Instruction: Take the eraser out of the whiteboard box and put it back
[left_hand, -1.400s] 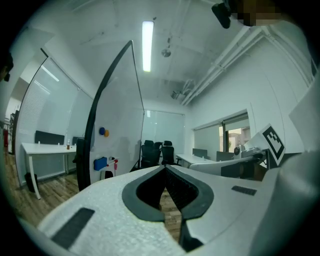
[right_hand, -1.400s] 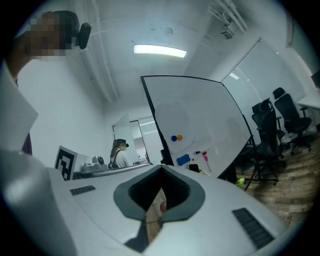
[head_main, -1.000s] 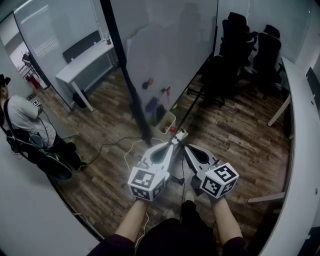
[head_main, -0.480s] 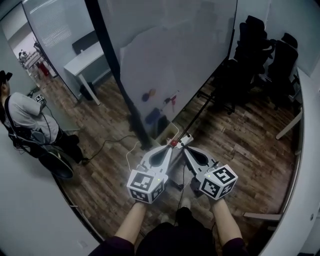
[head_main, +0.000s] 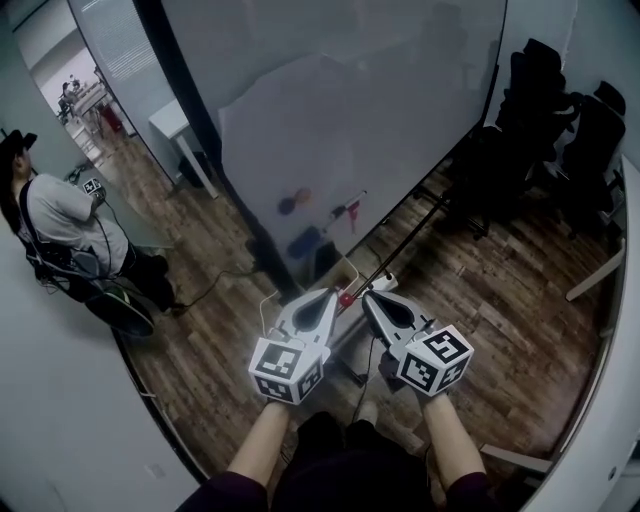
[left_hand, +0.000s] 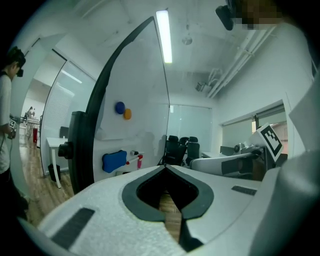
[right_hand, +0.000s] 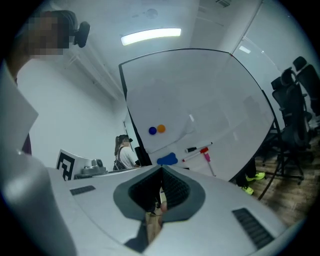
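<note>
Nearest: left hand-held gripper (head_main: 334, 293) & right hand-held gripper (head_main: 365, 296), hard white shells w/ marker cubes, side by side over the dark wood-plank floor (head_main: 500, 290), tips nearly meeting. Both have jaws closed together, nothing held; the right one's dark pads look ribbed. Just past the tips, a pale-rimmed box (head_main: 350, 270) at the whiteboard's foot. Eraser (head_main: 304, 243): on the whiteboard (head_main: 350, 110) face near its lower edge, above the box, not in it. It's blue, rounded, bean-shaped, long axis approx level along the board. Right of it, red-capped markers (head_main: 349, 208); above, round magnets (head_main: 288, 205), blue & orange. Far right: black chairs (head_main: 560, 110).
</note>
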